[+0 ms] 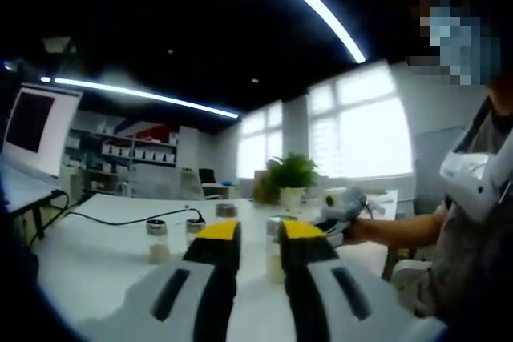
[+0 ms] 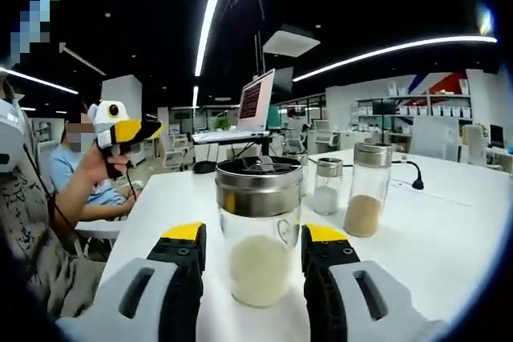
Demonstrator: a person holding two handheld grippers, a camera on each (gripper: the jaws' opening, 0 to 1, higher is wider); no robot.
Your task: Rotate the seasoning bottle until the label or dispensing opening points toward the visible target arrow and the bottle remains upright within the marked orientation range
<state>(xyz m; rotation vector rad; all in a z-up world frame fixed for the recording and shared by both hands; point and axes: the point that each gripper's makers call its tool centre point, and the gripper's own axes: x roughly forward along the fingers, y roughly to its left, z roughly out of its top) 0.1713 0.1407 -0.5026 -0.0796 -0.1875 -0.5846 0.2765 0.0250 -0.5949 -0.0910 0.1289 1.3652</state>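
Note:
A glass seasoning bottle [image 2: 258, 238] with a steel lid and white powder stands upright on the white table [image 2: 449, 238]. My right gripper [image 2: 255, 236] is open, with one yellow-tipped jaw on each side of the bottle and a slight gap on the left. In the left gripper view the right gripper [image 1: 341, 207] shows in a hand at the table's right edge. My left gripper [image 1: 260, 234] hangs above the table with a narrow gap and nothing in it; a pale bottle [image 1: 274, 266] shows through that gap. A hand holds the left gripper [image 2: 122, 130] raised in the right gripper view.
Two more bottles [image 2: 327, 186] [image 2: 369, 191] stand behind, one with white powder and one with tan. Three jars [image 1: 157, 239] [image 1: 195, 230] [image 1: 227, 211] stand mid-table by a black cable [image 1: 112, 220]. A potted plant [image 1: 290, 178], a laptop [image 2: 256, 106] and a monitor [image 1: 32, 122] stand around. A person [image 2: 76, 174] sits at the left.

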